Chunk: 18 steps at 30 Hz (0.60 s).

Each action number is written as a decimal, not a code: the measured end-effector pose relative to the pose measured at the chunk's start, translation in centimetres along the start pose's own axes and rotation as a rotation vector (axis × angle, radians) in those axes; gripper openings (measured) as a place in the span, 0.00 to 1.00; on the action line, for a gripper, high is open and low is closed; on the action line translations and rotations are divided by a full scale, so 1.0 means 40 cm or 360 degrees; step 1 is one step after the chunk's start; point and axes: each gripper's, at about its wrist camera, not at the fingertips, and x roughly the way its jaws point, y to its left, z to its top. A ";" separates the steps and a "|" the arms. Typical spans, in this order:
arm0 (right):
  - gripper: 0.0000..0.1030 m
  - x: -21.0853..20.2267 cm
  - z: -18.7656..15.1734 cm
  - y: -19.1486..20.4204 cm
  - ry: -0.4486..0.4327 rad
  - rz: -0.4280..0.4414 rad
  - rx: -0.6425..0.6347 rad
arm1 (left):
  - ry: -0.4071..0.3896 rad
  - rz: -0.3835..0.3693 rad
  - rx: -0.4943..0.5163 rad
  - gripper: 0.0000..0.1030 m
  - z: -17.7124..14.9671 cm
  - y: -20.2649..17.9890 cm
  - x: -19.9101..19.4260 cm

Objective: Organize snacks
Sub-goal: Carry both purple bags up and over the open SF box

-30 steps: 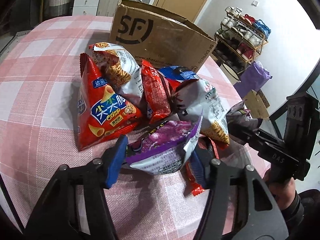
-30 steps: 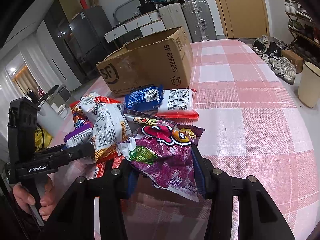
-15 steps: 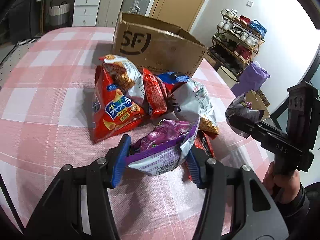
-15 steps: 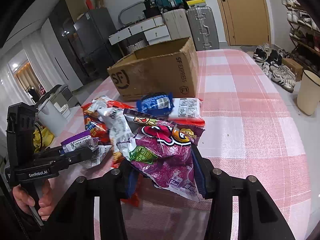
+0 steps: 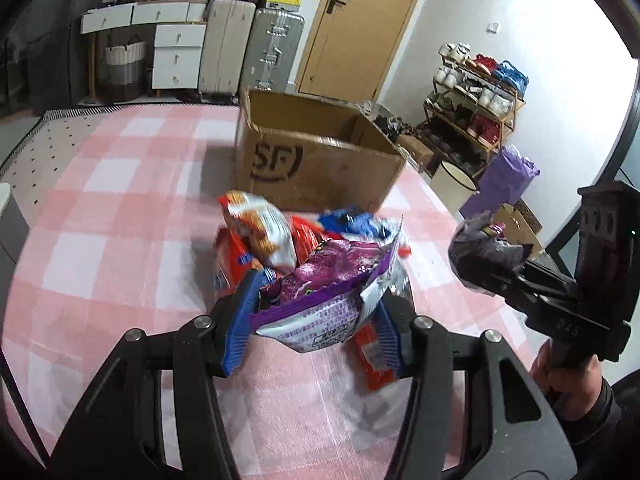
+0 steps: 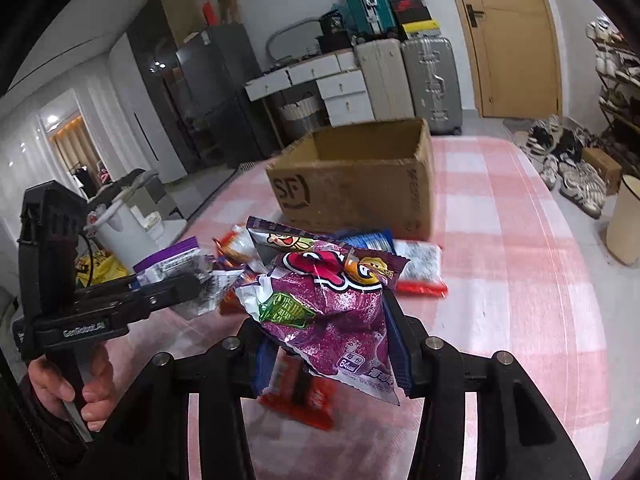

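Observation:
My left gripper (image 5: 312,328) is shut on a purple snack bag (image 5: 324,296) and holds it above the pink checked table (image 5: 120,208). My right gripper (image 6: 332,344) is shut on another purple snack bag (image 6: 328,304), also lifted. Each gripper shows in the other's view: the right one (image 5: 492,276) at the right, the left one (image 6: 176,284) at the left. A pile of snack packets (image 5: 260,232) lies on the table below them. An open brown SF cardboard box (image 5: 316,160) stands behind the pile; it also shows in the right wrist view (image 6: 356,180).
A red packet (image 6: 300,396) lies on the table under my right gripper. A white and red packet (image 6: 420,276) lies near the box. Beyond the table edge stand suitcases (image 5: 272,52), a shoe rack (image 5: 476,100) and a cream bin (image 6: 624,220).
Both grippers have lifted their purple bags up off the pile and pulled back. The pile and the box now sit lower and farther away in both views.

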 end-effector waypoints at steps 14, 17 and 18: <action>0.46 -0.023 0.150 0.035 -0.0100 0.0082 -0.0078 | -0.0074 0.0070 0.0092 0.50 0.194 -0.014 -0.038; 0.46 -0.021 0.189 0.037 -0.0123 0.0086 -0.0096 | -0.0093 0.0086 0.0099 0.50 0.249 -0.026 -0.028; 0.46 -0.020 0.204 0.037 -0.0130 0.0087 -0.0099 | -0.0092 0.0088 0.0103 0.50 0.267 -0.029 -0.022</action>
